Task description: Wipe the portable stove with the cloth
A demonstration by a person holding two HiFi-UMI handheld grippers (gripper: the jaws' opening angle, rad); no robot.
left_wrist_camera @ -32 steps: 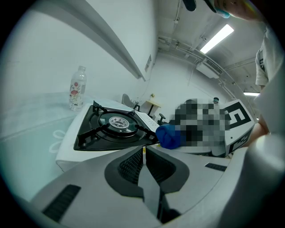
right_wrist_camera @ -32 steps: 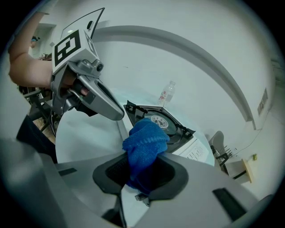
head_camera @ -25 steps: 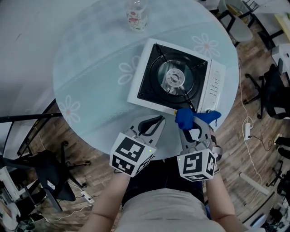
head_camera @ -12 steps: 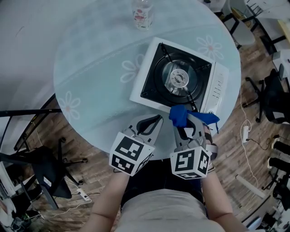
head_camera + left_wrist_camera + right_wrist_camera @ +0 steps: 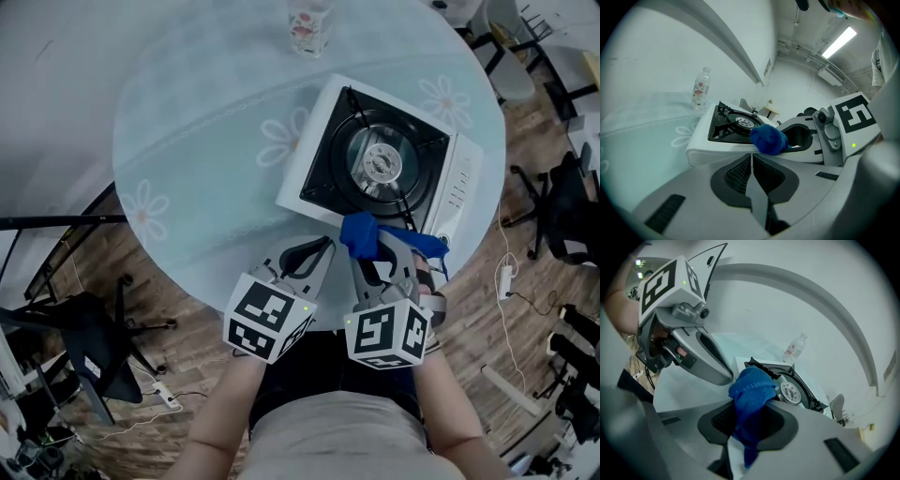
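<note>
The white portable stove (image 5: 454, 192) with a black top and round burner (image 5: 382, 161) sits on the round glass table (image 5: 206, 141), right of centre. My right gripper (image 5: 367, 246) is shut on a bunched blue cloth (image 5: 360, 234) at the stove's near edge; the cloth (image 5: 751, 394) fills its jaws, with the stove (image 5: 787, 385) just beyond. My left gripper (image 5: 323, 251) hovers beside it to the left, jaws shut with nothing between them. In the left gripper view the cloth (image 5: 768, 138) and stove (image 5: 710, 140) lie just ahead.
A clear plastic bottle (image 5: 309, 26) with a floral label stands at the table's far edge. Office chairs (image 5: 553, 202) and cables lie on the wooden floor to the right. Another dark chair (image 5: 84, 342) sits at lower left.
My right gripper with the blue cloth has shifted left along the stove's near edge. The left gripper has held its place.
</note>
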